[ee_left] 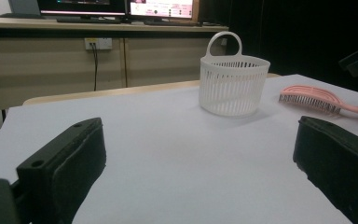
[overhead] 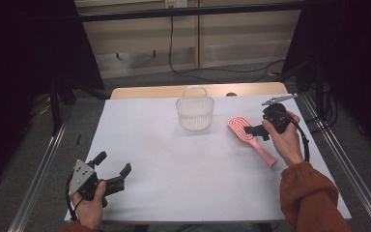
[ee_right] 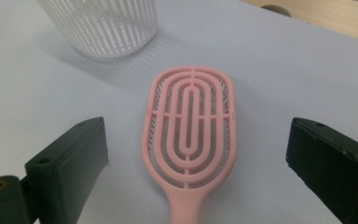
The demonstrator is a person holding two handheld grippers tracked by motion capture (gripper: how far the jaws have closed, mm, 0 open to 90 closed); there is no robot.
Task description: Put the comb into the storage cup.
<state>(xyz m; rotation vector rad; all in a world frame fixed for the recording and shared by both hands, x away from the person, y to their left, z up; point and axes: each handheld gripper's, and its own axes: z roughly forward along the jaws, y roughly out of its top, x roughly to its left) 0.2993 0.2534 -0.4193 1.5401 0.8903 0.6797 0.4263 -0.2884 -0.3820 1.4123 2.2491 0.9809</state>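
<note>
1. A white sheet [overhead: 183, 159] covers the table; a strip of pale wooden tabletop [overhead: 164, 91] shows bare along the far edge, with a small dark hole in it towards the right
2. Grey carpet floor [overhead: 140, 79] lies around the table, and metal rails [overhead: 41, 166] run along both sides of it
3. Beyond the table stands a beige panelled wall [overhead: 222, 34]; a black cable [overhead: 171, 43] drops from a socket there and trails across the floor, and dark curtains hang on either side
4. In the left gripper view a long desk with lit monitors [ee_left: 163, 9] sits above the panelling
5. A white slatted basket [overhead: 194, 110] with a loop handle stands upright near the far middle of the sheet
6. The pink hairbrush [overhead: 251, 137] lies flat, bristles down, to the right of the basket and apart from it, handle pointing to the near right
7. The right gripper [ee_right: 196, 158] hovers over the brush, jaws spread wide either side of its head, not touching it
8. The left gripper [overhead: 113, 169] rests at the near left corner, well apart from the brush, jaws wide and holding nothing
</note>
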